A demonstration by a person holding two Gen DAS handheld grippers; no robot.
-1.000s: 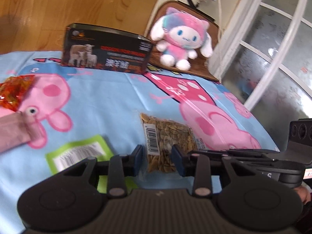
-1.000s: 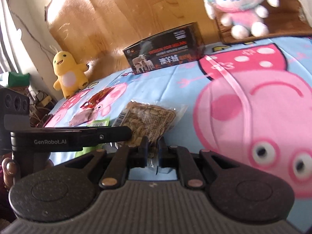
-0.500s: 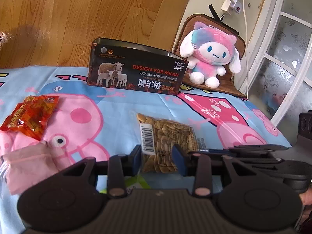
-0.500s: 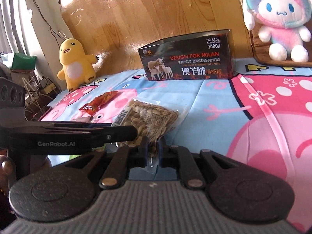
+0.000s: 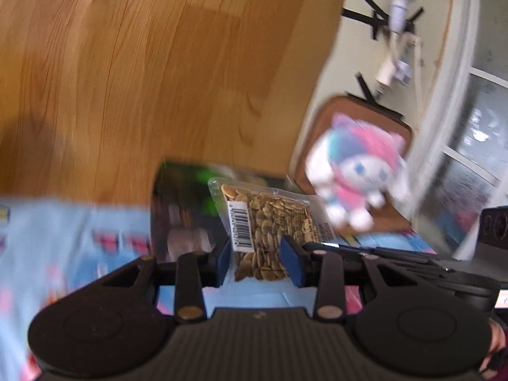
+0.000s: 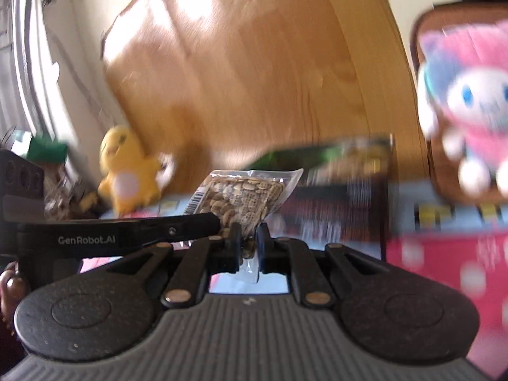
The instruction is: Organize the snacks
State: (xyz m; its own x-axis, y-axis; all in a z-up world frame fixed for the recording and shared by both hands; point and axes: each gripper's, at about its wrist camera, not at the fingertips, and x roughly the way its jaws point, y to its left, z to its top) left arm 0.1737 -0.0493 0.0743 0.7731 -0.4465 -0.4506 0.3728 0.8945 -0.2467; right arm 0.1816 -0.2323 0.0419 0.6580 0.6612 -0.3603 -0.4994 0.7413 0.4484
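Note:
A clear packet of seeds (image 5: 266, 222) with a barcode label is held up above the blue cartoon cloth. My right gripper (image 6: 249, 247) is shut on the packet's near edge (image 6: 244, 200). My left gripper (image 5: 257, 263) has its blue pads either side of the packet's lower end; whether they press on it I cannot tell. The dark open box (image 5: 184, 216) stands just behind the packet, and it also shows in the right wrist view (image 6: 343, 197). Both views are blurred by motion.
A pink and blue plush (image 5: 358, 171) sits on a brown cushion at the back right. A yellow duck plush (image 6: 127, 171) sits at the back left. A wooden headboard (image 5: 158, 79) rises behind the box. A window frame (image 5: 460, 111) stands at the right.
Both grippers have lifted the seed packet off the cloth and carried it toward the dark box. The views have tilted upward, and the other snack packets have dropped out of sight.

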